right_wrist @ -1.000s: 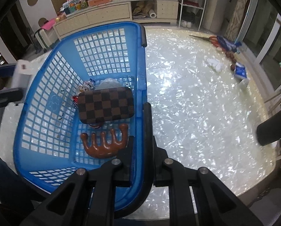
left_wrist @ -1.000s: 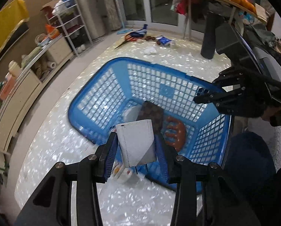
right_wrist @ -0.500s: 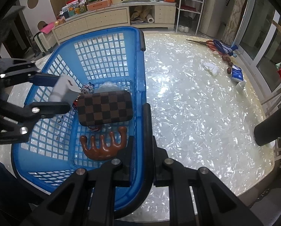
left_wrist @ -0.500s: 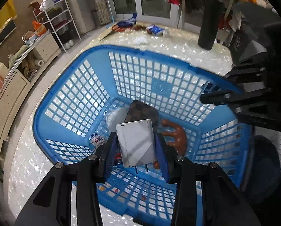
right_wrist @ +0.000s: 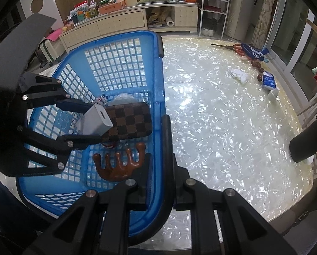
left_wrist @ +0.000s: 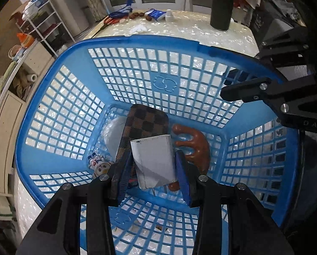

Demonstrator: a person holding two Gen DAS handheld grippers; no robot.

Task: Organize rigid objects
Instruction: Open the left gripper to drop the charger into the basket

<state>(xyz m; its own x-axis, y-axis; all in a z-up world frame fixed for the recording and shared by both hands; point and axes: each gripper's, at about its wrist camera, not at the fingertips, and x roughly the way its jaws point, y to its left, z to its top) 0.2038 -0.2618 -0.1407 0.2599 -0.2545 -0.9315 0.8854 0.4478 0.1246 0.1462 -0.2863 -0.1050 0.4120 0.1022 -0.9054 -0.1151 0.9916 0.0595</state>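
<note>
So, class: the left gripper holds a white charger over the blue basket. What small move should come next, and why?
Probably lower a little more, then open. The left gripper is shut on the white charger, which hangs inside the blue basket above the checkered case, not resting on anything. The right gripper clamps the basket's rim, steadying it.

White dome (left_wrist: 114,133) — half under checkered case (left_wrist: 144,127)

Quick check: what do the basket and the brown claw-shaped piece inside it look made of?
Blue basket: moulded plastic, semi-gloss, with a lattice of square holes. Brown claw-shaped piece: probably polished wood, going by its smooth reddish-brown sheen; glossy plastic is possible.
</note>
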